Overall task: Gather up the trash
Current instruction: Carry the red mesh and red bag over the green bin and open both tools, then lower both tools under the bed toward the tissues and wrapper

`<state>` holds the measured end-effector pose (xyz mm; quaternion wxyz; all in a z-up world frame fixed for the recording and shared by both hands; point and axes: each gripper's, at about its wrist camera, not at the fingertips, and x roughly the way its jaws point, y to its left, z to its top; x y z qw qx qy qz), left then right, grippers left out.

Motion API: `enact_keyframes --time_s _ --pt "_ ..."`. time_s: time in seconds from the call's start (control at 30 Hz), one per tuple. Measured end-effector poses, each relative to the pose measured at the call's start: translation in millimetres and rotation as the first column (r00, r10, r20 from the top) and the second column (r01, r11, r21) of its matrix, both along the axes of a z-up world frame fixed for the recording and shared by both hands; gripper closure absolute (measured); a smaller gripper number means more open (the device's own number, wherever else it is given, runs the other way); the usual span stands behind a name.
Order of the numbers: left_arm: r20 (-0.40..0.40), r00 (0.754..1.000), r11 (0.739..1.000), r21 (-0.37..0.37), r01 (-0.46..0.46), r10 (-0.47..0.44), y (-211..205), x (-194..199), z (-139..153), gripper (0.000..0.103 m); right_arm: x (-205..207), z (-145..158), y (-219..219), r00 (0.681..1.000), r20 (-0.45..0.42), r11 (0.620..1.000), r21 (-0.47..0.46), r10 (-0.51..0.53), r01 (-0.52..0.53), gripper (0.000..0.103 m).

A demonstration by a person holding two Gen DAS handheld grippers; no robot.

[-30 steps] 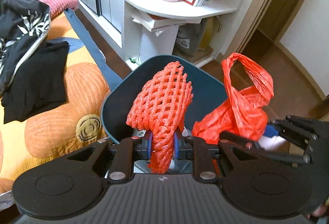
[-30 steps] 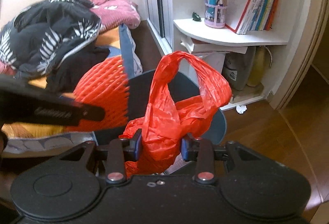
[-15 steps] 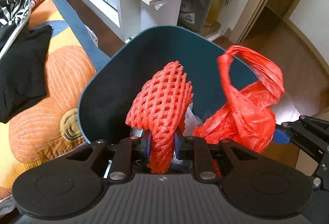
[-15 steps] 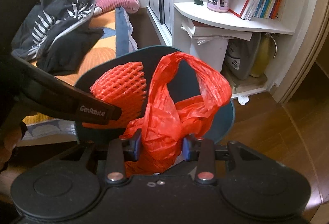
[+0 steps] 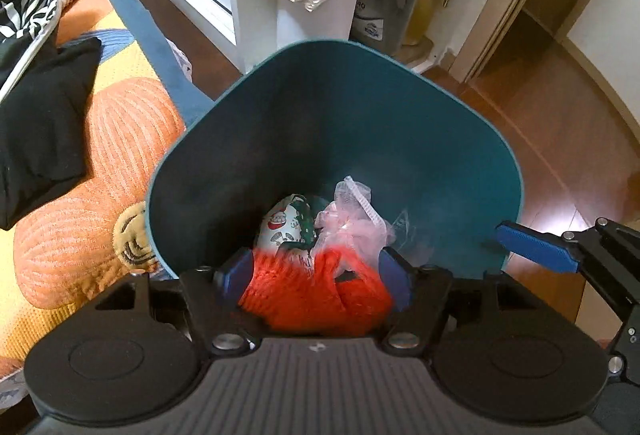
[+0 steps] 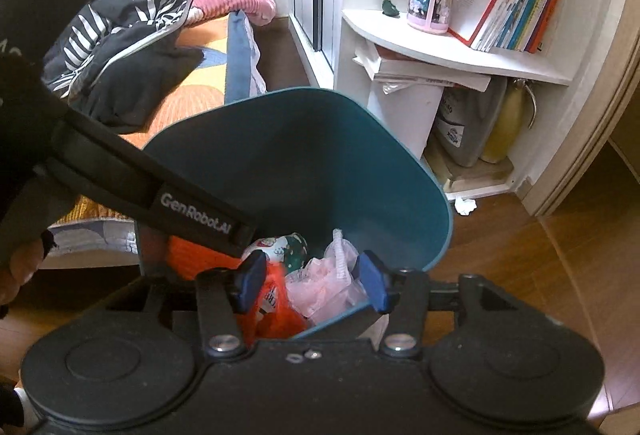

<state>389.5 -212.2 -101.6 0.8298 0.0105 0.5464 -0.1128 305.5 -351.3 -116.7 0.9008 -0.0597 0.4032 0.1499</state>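
Observation:
A teal trash bin stands on the floor beside the bed; it also shows in the right wrist view. My left gripper is open over the bin's near rim, with the red foam net blurred between its spread fingers, dropping into the bin. My right gripper is open over the bin, and the red plastic bag lies loose inside below it. Other trash in the bin: a white printed wrapper and a pink plastic bag.
A bed with an orange patterned cover and dark clothes lies to the left. A white corner shelf with books and a pen cup stands behind the bin. A crumpled white paper lies on the wooden floor.
Both grippers moved down over the bin and opened. The red foam net and the red plastic bag were let go and dropped into the bin.

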Motion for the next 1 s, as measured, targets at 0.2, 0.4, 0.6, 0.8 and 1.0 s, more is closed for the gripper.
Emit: enact_keyframes --time_s 0.2,0.4,0.6,0.8,1.0 --pt "0.031 1.0 1.0 -0.008 0.005 -0.005 7 -13 18 0.034 -13 14 -5 1.0 0.001 1.0 0.028 -0.004 0.004 0.049" --pt "0.073 0.997 0.999 -0.029 0.014 -0.011 19 -36 40 0.034 -33 34 -2 1.0 0.019 0.999 0.052 0.008 -0.009 0.049" --pt "0.117 0.993 0.998 -0.06 0.012 -0.005 36 -65 67 0.034 -51 56 11 0.998 0.047 0.997 0.072 0.035 -0.039 0.049" --pt "0.159 0.987 0.996 -0.092 0.007 0.008 62 -100 91 0.034 -71 75 25 0.997 0.043 0.991 0.119 0.061 -0.065 0.049" --pt "0.19 0.981 0.993 -0.119 -0.011 0.033 100 -138 109 0.024 -97 85 53 0.989 0.051 0.98 0.138 0.138 -0.144 0.049"
